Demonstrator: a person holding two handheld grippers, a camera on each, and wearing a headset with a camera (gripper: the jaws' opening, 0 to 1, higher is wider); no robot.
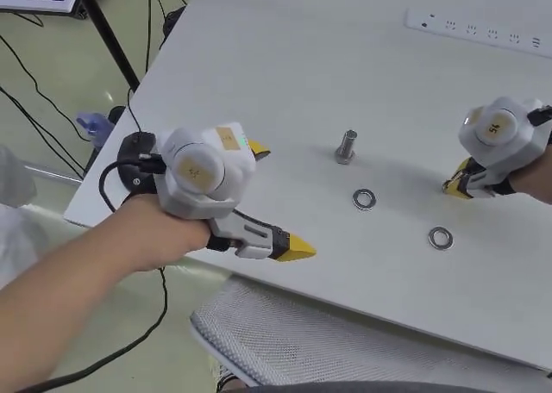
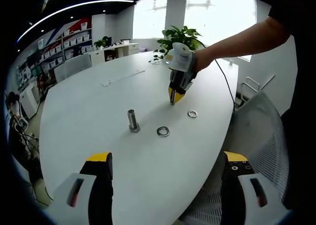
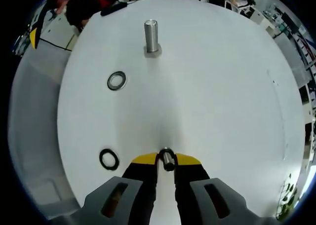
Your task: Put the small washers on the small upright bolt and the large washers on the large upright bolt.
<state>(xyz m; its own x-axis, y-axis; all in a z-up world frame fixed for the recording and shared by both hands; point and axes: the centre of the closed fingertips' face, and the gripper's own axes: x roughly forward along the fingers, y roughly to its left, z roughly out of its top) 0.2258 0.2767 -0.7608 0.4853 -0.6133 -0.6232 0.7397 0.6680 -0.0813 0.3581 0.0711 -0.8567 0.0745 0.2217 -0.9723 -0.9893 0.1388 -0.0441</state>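
**Small bolt pinched, washers lying flat**

On the smooth white table (image 1: 259, 57) a large bolt (image 1: 346, 146) of dull steel stands head down. One washer (image 1: 364, 199), a flat metal ring, lies near it, and the other washer (image 1: 441, 238) lies closer to the table's edge. The right claw (image 3: 168, 158) is nipped tight on a small bolt (image 3: 168, 161), low at the tabletop. The left claw (image 2: 165, 163) gapes wide, holding nothing.

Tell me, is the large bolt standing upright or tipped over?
Upright. The large bolt stands on its head on the table, its shank pointing straight up and bare.
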